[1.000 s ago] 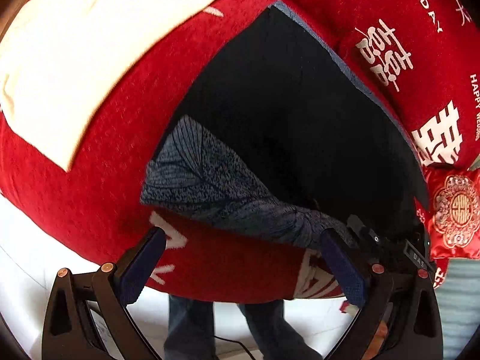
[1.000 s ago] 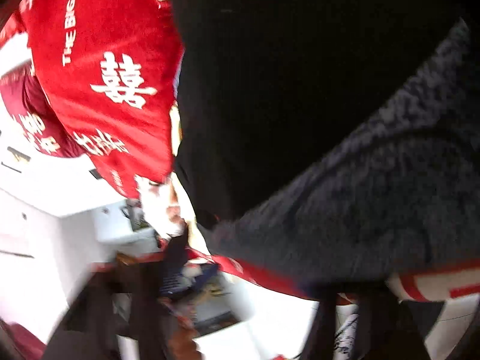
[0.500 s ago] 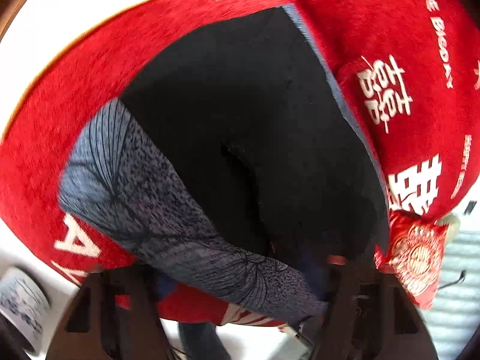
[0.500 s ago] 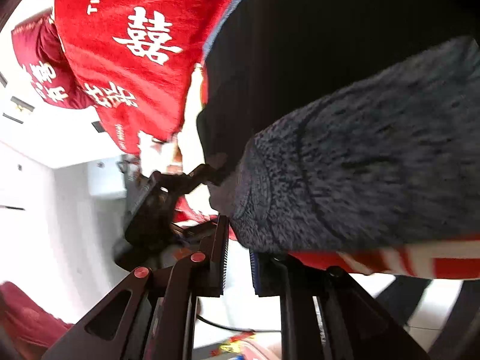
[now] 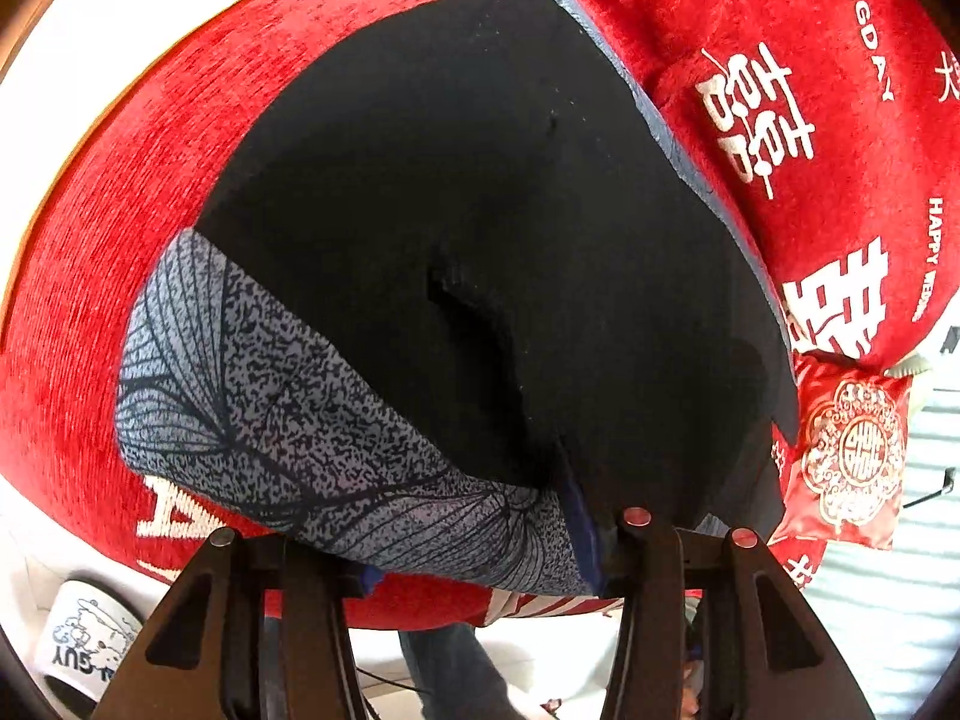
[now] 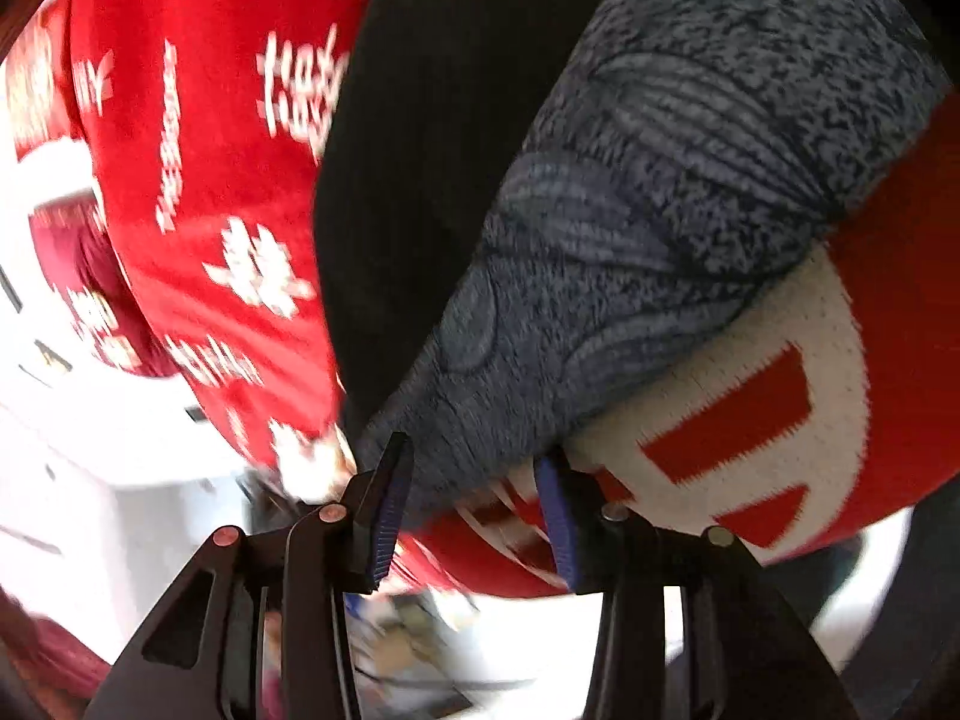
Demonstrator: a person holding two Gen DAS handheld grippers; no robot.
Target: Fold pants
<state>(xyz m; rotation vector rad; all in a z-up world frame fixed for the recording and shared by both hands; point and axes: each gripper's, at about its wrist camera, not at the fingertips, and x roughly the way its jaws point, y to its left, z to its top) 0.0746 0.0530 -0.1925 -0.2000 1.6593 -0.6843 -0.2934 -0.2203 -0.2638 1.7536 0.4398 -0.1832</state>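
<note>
Item: pants (image 5: 480,252), black with a grey patterned band (image 5: 288,420), lying flat on the red blanket (image 5: 108,228). The band is the near edge, hanging over the blanket's front rim; the long axis runs away from you toward the red cushion (image 5: 810,138).

Left gripper (image 5: 474,564): jaws about half spread, with the band's corner filling the gap; whether the pads press it you cannot tell.

Right gripper (image 6: 474,516): jaws opening, the band's tip just ahead of them, not pinched.

Your left hand is the nearer to the band.

Containers: a printed mug (image 5: 84,642) below the blanket's rim; contents not visible.
</note>
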